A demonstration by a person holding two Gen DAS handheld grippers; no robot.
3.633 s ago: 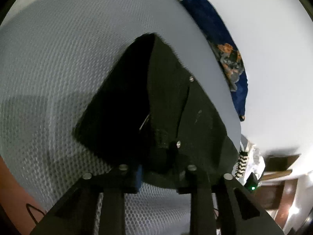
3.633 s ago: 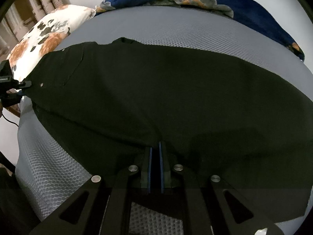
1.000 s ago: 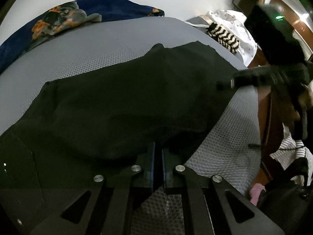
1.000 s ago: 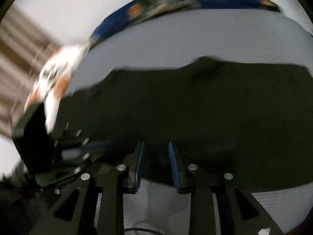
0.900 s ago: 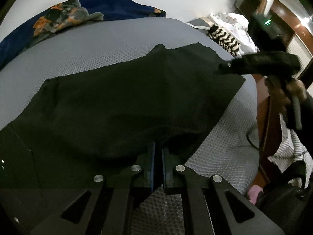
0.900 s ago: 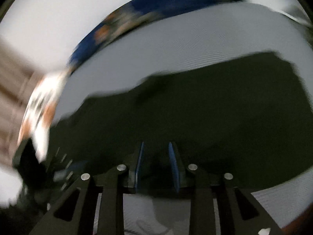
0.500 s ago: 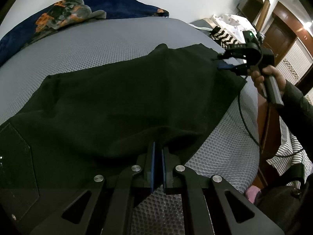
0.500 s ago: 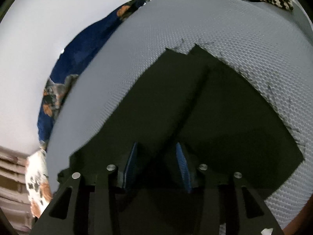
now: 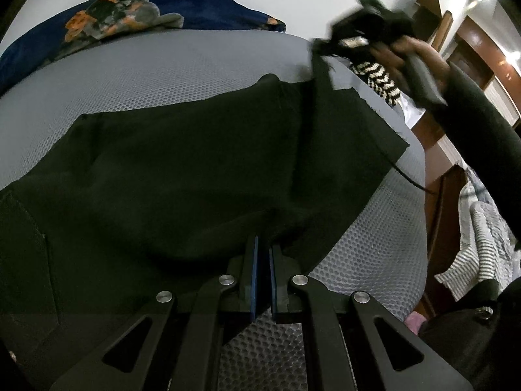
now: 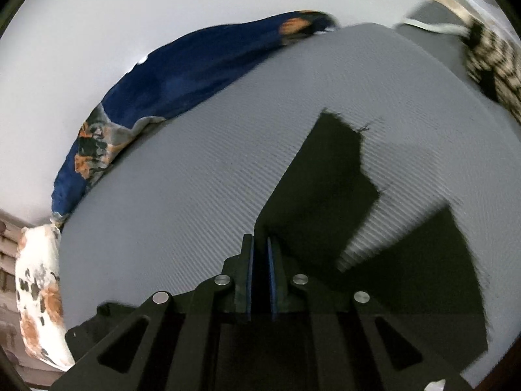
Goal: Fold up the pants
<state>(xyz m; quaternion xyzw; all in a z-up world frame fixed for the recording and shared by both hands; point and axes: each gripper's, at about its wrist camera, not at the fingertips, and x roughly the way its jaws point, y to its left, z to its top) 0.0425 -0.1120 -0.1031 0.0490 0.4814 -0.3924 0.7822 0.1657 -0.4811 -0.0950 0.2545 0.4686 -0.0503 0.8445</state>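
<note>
Black pants [image 9: 179, 169] lie spread across a grey mesh bed [image 9: 162, 75]. My left gripper [image 9: 262, 251] is shut on the near edge of the cloth, close to the bed's front. In the left wrist view my right gripper [image 9: 320, 47] is blurred at the far leg end, with a strip of the pants pulled up to it off the bed. In the right wrist view my right gripper [image 10: 260, 247] has its jaws closing, nearly together, with the black leg cloth [image 10: 329, 176] pinched between them and hanging past the tips.
A blue floral blanket [image 9: 130, 16] runs along the wall at the back of the bed. A white floral pillow [image 10: 35, 293] lies at one end, a black-and-white striped cloth [image 9: 377, 78] at the other. Wooden furniture [image 9: 436, 202] stands past the bed's right edge.
My right gripper swept along the pants to the leg end with its jaws apart, then closed on the hem and lifted it. The left gripper stayed in place, still shut on the cloth.
</note>
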